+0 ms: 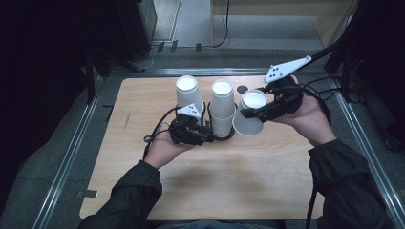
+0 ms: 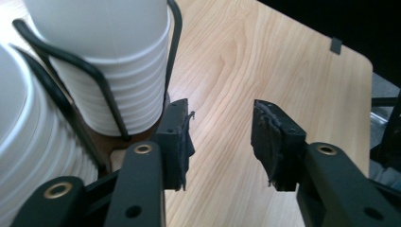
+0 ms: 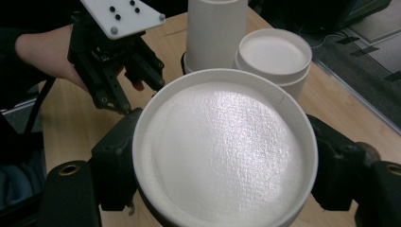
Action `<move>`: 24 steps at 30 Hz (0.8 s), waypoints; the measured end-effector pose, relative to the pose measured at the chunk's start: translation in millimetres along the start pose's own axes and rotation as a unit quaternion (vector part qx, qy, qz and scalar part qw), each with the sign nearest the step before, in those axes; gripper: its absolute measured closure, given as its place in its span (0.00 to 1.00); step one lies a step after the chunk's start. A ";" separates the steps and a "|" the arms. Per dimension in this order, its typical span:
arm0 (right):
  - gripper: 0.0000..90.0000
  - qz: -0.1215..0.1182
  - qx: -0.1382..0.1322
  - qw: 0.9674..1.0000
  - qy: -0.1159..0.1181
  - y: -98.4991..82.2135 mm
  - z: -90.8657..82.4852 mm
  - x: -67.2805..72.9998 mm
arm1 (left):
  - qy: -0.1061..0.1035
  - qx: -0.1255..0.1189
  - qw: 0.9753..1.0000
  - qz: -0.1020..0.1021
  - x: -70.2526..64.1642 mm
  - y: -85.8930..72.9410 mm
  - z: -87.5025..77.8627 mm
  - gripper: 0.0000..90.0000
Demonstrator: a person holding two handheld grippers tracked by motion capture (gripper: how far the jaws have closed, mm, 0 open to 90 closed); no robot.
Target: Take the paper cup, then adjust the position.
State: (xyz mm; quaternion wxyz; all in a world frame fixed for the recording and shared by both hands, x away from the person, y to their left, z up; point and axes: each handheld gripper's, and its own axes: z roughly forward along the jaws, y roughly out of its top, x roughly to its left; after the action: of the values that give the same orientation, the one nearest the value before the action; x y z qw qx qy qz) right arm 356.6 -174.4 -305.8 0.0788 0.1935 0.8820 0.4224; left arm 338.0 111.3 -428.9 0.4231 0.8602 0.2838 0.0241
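1. White paper cup (image 1: 250, 114), upside down and tilted, sits between the jaws of the right gripper (image 1: 258, 113), which are clenched on its wall near the bottom end. In the right gripper view the cup (image 3: 222, 151) shows its closed bottom to the camera, with a black jaw pressing on each side.
2. It is held in the air just right of the middle stack of cups (image 1: 222, 109), which stands in a black wire holder (image 1: 208, 107) on the wooden table (image 1: 191, 186). Another stack (image 1: 187, 93) stands to the left.
3. I judge that the cup is very light and thin. Its wall is soft and will dent under a hard squeeze, and the smooth paper can slip. The stiffest places to hold are near the bottom disc, as now, or at the rolled rim.
4. The left gripper (image 1: 203, 137) rests low, beside the base of the holder. Its jaws are released and nothing is between them; the left gripper view shows bare wood in the gap beside the ribbed stack (image 2: 111, 90).
5. The open mouth of the held cup is hidden, so I cannot tell if another cup sticks inside it. The base of the holder is mostly covered, and the room around the table is too dark to read.
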 end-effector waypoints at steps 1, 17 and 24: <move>0.28 0.002 -0.001 1.000 0.003 -3.6 2.2 1.4 | 0.000 0.000 1.000 0.001 0.0 -1.9 -0.3 0.61; 0.28 -0.006 0.010 0.999 0.048 -52.4 44.5 18.3 | -0.011 -0.020 0.999 0.026 -3.9 -24.4 -5.4 0.53; 0.28 -0.005 0.016 0.998 0.061 -66.4 61.1 17.3 | -0.033 -0.004 0.999 0.024 -1.8 -32.5 0.2 0.44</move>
State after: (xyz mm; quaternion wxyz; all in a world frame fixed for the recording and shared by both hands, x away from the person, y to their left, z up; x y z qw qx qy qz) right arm 341.1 -161.4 -395.4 0.0239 0.1639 0.8930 0.4184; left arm 321.3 125.9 -452.7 0.4347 0.8654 0.2493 0.0066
